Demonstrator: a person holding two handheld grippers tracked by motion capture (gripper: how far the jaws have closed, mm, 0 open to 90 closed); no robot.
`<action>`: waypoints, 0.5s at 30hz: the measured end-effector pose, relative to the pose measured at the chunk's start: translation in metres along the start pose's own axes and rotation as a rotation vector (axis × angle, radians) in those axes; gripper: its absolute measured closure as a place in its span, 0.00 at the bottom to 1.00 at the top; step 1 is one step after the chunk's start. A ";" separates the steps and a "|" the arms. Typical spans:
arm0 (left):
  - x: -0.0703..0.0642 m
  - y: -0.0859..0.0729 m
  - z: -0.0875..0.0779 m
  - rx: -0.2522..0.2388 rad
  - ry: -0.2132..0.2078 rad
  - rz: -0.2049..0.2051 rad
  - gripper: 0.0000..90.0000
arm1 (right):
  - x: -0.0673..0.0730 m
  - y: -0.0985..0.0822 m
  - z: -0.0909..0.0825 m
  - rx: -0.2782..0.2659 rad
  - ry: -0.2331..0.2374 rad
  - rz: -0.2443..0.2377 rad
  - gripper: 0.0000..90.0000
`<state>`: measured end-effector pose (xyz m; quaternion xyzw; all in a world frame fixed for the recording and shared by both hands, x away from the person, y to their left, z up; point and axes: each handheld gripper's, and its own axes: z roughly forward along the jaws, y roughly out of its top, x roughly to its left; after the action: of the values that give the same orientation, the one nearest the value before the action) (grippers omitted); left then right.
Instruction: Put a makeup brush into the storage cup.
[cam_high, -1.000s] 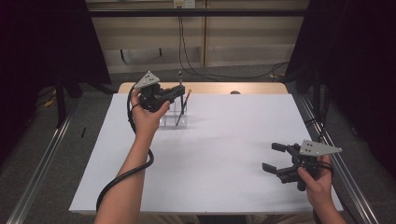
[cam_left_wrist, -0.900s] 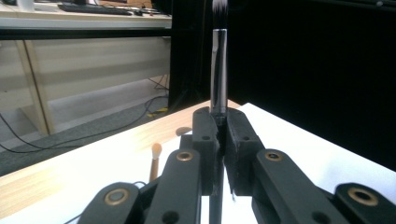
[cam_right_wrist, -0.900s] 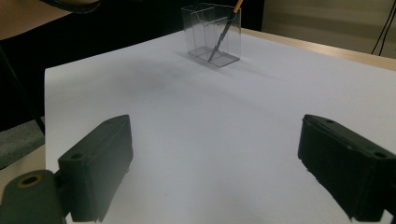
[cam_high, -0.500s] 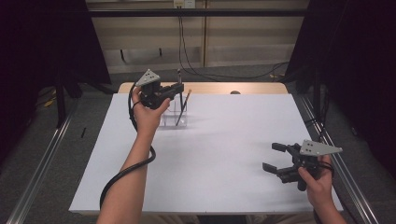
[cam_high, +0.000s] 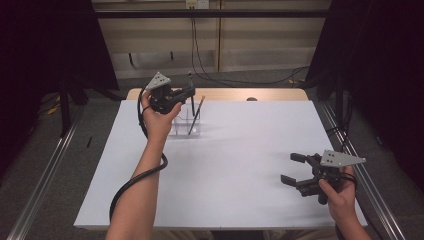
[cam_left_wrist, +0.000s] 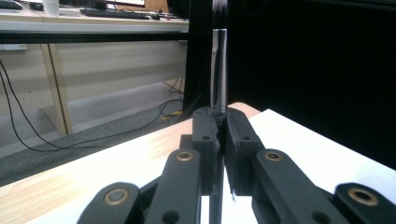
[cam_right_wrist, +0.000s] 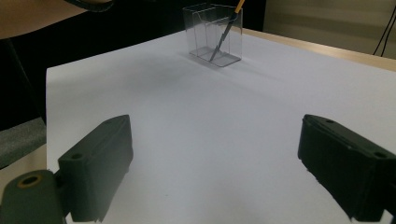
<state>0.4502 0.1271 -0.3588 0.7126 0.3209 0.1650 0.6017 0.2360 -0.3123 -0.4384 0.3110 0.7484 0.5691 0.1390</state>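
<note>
Left tool (cam_high: 186, 94): held up at the far left of the counter, just above the clear holder; its two black jaws are pressed together on a dark pen (cam_left_wrist: 218, 70), as the left gripper view shows.
Left arm: the forearm reaches in from the bottom edge and runs straight up the counter; the hand (cam_high: 157, 117) wraps the body of the tool from below, wrist raised, with the grey three-cornered plate facing up and the black cable looping down beside the forearm.
Dark pen: upright between the jaws, its shaft rising above them; its top end is blurred. In the high view it hangs over the holder; whether its lower end is inside I cannot tell.
Clear holder (cam_right_wrist: 215, 35): a see-through box with compartments, standing near the far edge of the white sheet.
Yellow-ended pencil (cam_right_wrist: 227, 29): leans inside the holder, yellow end up.
Right tool (cam_high: 295, 170): jaws wide apart with nothing between them, low over the white sheet at the near right, pointing left across the counter.
Right arm: the hand (cam_high: 337, 192) grips the body from behind, wrist near the counter's right edge.
Counter (cam_high: 240, 165): covered by a white sheet; a strip of wood shows at the far edge.
Writing: none readable on any item.
</note>
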 end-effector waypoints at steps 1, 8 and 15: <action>0.000 0.000 0.001 0.001 0.002 0.001 0.93 | 0.000 0.000 0.000 0.001 -0.001 -0.001 0.11; 0.001 -0.002 0.005 0.004 0.013 0.000 0.93 | -0.001 0.000 -0.001 -0.001 -0.003 0.001 0.11; 0.002 -0.004 0.009 0.001 0.020 -0.004 0.93 | -0.001 0.000 -0.002 -0.004 -0.004 -0.002 0.11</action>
<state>0.4567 0.1218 -0.3649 0.7107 0.3284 0.1707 0.5983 0.2359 -0.3146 -0.4379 0.3111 0.7472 0.5699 0.1420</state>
